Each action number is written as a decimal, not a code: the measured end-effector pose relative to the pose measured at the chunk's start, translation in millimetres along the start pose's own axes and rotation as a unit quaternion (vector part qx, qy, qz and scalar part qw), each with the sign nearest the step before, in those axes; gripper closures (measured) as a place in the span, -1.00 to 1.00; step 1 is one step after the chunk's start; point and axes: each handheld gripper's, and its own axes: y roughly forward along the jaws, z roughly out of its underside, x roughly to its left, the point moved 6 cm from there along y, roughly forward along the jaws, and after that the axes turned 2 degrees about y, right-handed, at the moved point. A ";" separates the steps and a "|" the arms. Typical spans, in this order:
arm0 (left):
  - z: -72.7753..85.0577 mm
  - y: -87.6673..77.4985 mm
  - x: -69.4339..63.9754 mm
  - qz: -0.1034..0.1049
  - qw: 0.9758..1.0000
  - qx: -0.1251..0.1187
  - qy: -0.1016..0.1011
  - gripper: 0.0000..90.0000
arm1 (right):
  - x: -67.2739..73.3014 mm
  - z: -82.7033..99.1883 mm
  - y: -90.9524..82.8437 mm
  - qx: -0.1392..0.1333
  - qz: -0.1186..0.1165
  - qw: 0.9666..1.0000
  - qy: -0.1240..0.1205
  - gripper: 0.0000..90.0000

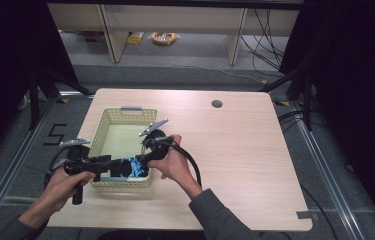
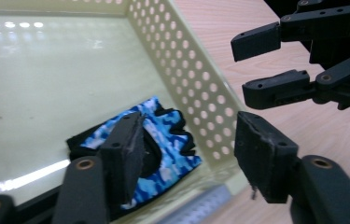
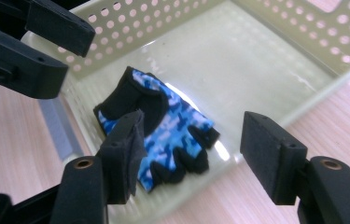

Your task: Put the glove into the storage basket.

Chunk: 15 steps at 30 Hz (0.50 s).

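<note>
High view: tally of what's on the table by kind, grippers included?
Basket: 1
Glove, blue camo with black, lying in the basket: 1
Grippers: 2, left gripper and right gripper, both with jaws open and nothing between them
Total: 4

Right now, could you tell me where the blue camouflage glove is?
The glove lies flat on the floor of the pale yellow basket, in the basket's near corner on the person's right, just below both open grippers.
</note>
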 end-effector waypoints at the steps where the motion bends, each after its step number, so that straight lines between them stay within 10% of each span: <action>1: -0.3 -0.1 -3.7 0.003 1.000 -0.003 0.002 -0.10 | -0.3 2.5 -4.3 0.000 -0.001 1.000 0.008 -0.11; 15: 9.5 2.6 -48.1 0.048 0.998 0.004 0.050 -0.30 | -16.0 33.4 -47.9 -0.041 0.000 0.999 0.008 -0.19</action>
